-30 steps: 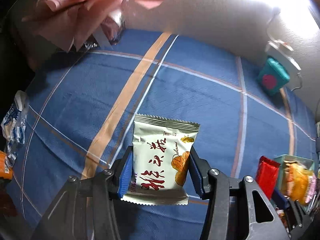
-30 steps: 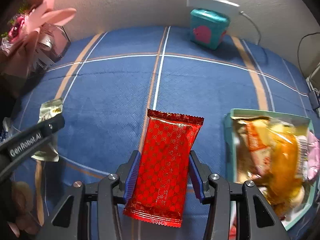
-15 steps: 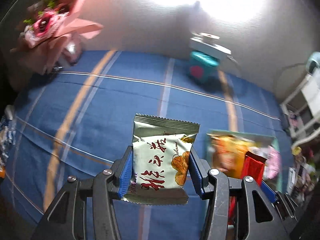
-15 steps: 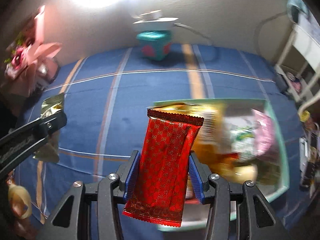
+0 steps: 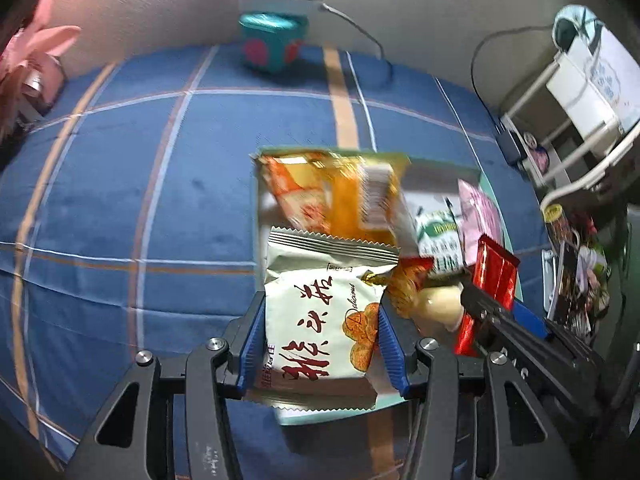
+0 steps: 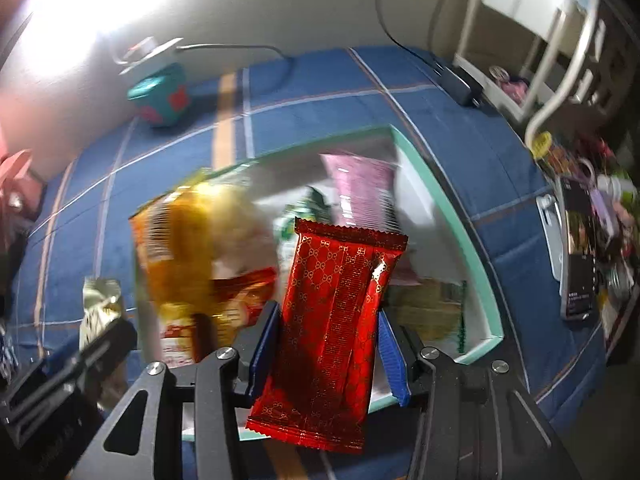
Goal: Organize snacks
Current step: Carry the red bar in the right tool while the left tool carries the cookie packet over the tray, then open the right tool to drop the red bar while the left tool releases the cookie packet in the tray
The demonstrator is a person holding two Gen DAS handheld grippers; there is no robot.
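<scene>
A blue checked cloth with orange and white lines covers the surface, running up to a pale wall. A bright glare washes that wall. A white rack stands at the right.

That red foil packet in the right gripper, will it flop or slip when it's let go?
The red foil packet stands upright beyond the fingers without drooping, so probably fairly stiff. Its glossy film looks slippery, and it seems light; it would likely slide over the bags in the tray.

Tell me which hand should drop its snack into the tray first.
Right, probably. Its red packet hangs over the tray's middle, while the left gripper's white packet sits at the tray's near edge.
</scene>
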